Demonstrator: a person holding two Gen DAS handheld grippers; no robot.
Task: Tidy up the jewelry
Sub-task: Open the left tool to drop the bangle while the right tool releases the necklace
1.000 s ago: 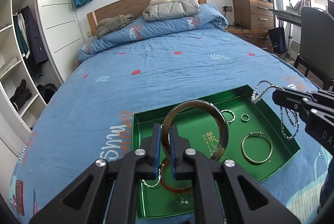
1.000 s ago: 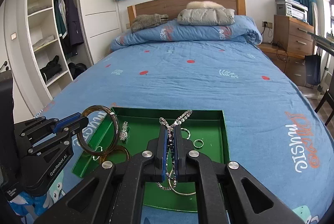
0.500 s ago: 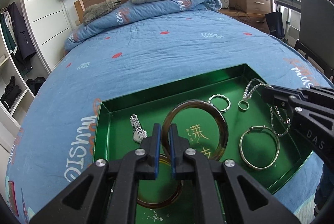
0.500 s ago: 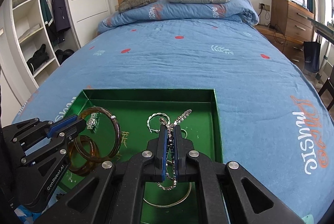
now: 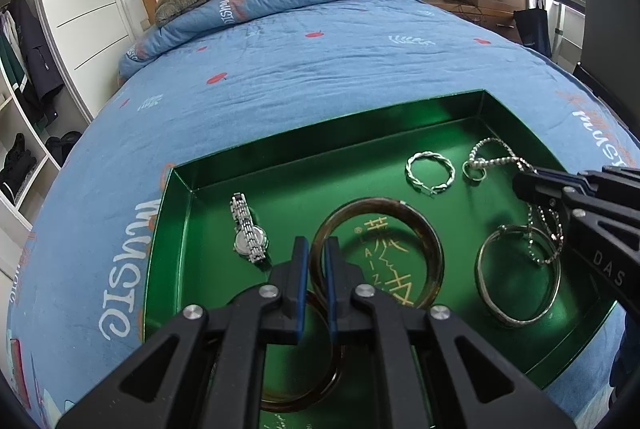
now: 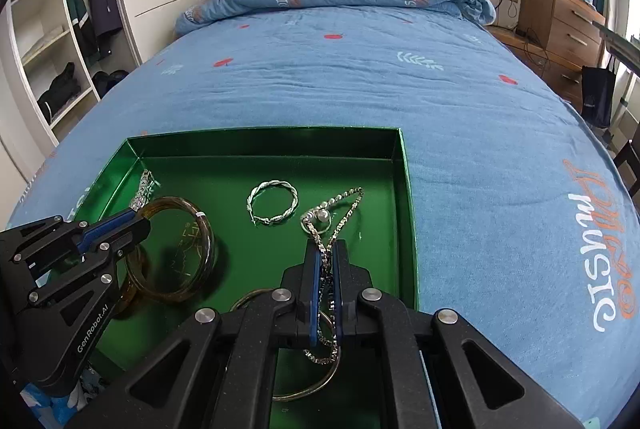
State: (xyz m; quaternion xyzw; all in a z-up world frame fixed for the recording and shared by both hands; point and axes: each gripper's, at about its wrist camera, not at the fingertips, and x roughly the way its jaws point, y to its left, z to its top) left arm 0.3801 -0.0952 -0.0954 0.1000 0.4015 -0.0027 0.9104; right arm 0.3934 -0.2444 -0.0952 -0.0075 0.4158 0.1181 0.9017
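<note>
Both grippers have dropped closer to the tray since the earlier frame. Left gripper clenched on an amber translucent bangle, centre frame. Right gripper clenched on a silver chain, looped, dangling lower centre. Green tray on blue bedspread; open bedding beyond its far rim. Inside: watch, twisted silver ring, silver bangle, second amber bangle.

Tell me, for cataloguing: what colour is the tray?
Shiny metallic green tray, clearest in the left wrist view.

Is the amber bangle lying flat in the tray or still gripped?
Gripped: the left hand-held gripper is shut on the amber bangle, holding it tilted above the green tray.
</note>
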